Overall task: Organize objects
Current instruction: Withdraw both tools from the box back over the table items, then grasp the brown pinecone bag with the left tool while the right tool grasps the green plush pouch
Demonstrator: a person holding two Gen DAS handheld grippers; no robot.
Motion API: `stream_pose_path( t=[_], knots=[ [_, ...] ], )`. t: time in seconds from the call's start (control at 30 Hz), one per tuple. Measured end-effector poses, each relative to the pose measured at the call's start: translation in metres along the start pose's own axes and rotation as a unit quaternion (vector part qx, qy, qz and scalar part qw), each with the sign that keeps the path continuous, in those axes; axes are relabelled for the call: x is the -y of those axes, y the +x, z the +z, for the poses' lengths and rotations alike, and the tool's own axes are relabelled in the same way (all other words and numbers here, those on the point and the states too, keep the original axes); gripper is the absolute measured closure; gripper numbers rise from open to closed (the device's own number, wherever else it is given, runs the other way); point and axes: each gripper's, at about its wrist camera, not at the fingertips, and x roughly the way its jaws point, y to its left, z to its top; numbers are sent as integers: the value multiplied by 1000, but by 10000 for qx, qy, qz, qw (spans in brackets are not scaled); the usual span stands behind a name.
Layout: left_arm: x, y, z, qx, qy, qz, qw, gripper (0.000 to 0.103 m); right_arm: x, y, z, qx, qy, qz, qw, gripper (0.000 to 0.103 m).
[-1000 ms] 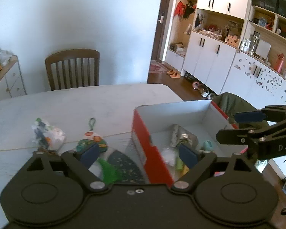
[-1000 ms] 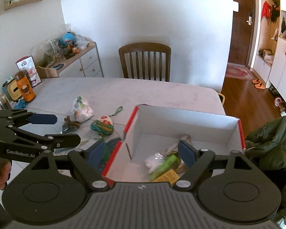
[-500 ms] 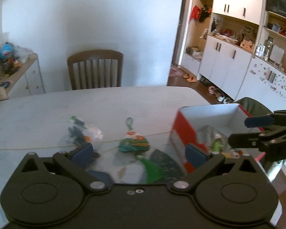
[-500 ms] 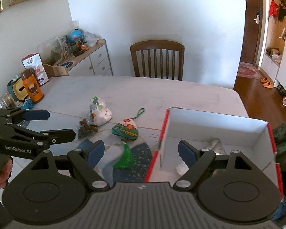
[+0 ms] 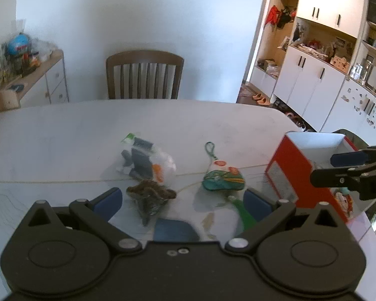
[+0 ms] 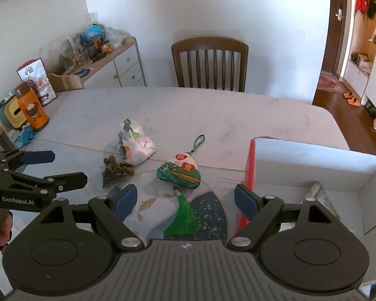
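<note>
While both of your grippers hang empty above the tabletop point(image 6: 213, 115), pick one target and commit to it. Your left gripper point(image 5: 183, 202) has its fingers spread wide with nothing between them, and it looks straight down on the dark brown snack bag point(image 5: 150, 195), so that is probably your next pick. Your right gripper point(image 6: 185, 200) is likewise spread and empty, over the green tassel of the green charm point(image 6: 179, 173). The white plastic bag point(image 6: 136, 143) lies just behind the snack bag, touching or nearly so; from these views it is hard to say which. The red-and-white box point(image 6: 313, 165) stands to the right with several items already inside. Come down over the snack bag's bunched top, keep the fingers clear of the white bag, and close on the crinkled film rather than the loose contents, which will shift. Lift straight up, then carry it over the box wall before you let go, keeping your right gripper out of the path
</note>
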Motion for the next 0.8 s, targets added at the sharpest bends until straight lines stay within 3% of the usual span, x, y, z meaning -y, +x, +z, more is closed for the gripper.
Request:
stream_pose_path(
  t=[0.23, 0.43, 0.8],
  knots=[
    [-24, 33, -9, -226, 4, 63, 9997, 1, -6, 37, 9, -123, -2, -91, 9999, 18],
    [-44, 55, -18, -324, -355, 24, 9988, 1, -13, 70, 14, -233, -236, -110, 9994, 18],
    [-56, 80, -15, -376, -267, 66, 9989, 2, -15, 125, 28, -527, -250, -162, 9982, 18]
  ],
)
